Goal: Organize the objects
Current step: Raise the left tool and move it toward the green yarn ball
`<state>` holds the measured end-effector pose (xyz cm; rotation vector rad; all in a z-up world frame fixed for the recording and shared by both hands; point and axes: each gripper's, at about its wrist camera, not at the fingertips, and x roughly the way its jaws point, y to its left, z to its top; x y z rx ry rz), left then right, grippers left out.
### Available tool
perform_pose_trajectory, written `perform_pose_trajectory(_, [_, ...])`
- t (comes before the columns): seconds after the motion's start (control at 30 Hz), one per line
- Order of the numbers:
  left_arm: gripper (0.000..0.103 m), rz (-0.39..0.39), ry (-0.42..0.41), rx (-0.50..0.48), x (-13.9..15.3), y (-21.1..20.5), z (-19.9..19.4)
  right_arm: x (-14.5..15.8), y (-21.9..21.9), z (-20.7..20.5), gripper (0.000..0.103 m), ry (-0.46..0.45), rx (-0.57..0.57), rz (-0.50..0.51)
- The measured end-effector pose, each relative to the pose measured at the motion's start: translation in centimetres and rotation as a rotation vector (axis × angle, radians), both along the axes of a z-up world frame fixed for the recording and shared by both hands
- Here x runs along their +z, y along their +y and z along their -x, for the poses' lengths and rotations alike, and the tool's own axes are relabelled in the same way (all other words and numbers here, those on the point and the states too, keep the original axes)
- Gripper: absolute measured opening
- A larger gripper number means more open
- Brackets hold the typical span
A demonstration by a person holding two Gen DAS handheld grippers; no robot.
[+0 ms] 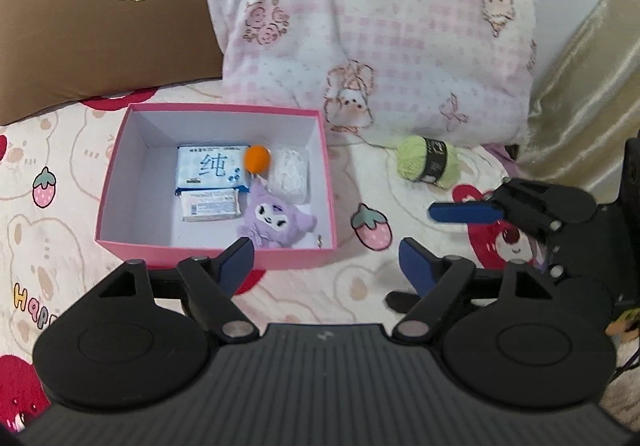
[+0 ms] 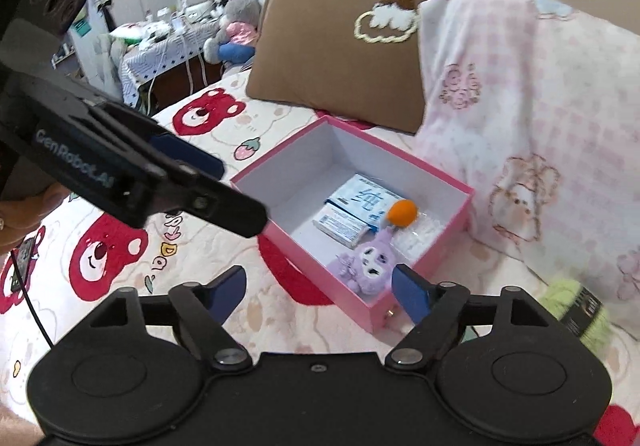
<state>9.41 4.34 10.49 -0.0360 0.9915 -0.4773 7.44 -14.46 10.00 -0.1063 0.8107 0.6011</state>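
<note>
We see a brown pillow beside a pink checked blanket, both on the bear-print bedsheet.

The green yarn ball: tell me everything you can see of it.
The green yarn ball is a small pale lime skein, soft and fuzzy, wrapped by a black paper band with light print. It lies on its side on the printed bedspread, outside the pink box to its right, just in front of the pink checked blanket. A loose strand trails toward the blanket. No gripper touches it.
</note>
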Motion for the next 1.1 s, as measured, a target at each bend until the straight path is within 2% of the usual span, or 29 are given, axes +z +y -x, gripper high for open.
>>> perform_pose_trajectory(0.13, [0.087,-0.013,0.016,-0.045,-0.1,-1.5,1.7,0.5,-2.6,1.7,0.086,0.008,-0.029,-0.008])
perform_pose_trajectory(0.2, [0.094,-0.003,0.027,-0.086,-0.5,-2.4,2.4,0.5,-3.8,2.6,0.086,0.011,-0.044,-0.001])
perform_pose_trajectory(0.3, [0.097,-0.013,0.041,-0.109,-0.8,-3.7,3.1,0.3,-5.4,3.6,0.086,0.026,-0.064,0.005])
perform_pose_trajectory(0.57, [0.098,-0.032,0.086,-0.182,-1.6,-7.4,3.6,-0.2,-9.1,5.9,0.086,0.026,-0.098,0.021])
perform_pose_trajectory(0.73, [0.098,0.015,0.119,-0.220,-2.1,-9.9,3.2,-0.7,-11.2,6.8,0.086,0.003,-0.131,0.029])
perform_pose_trajectory(0.9, [0.098,0.025,0.104,-0.250,-2.5,-12.7,2.5,-1.2,-13.1,6.8,0.086,-0.024,-0.181,0.024])
perform_pose_trajectory(1.1, [0.097,0.029,0.140,-0.260,-4.2,-15.3,0.4,-2.8,-14.9,5.7,0.086,-0.054,-0.243,0.028])
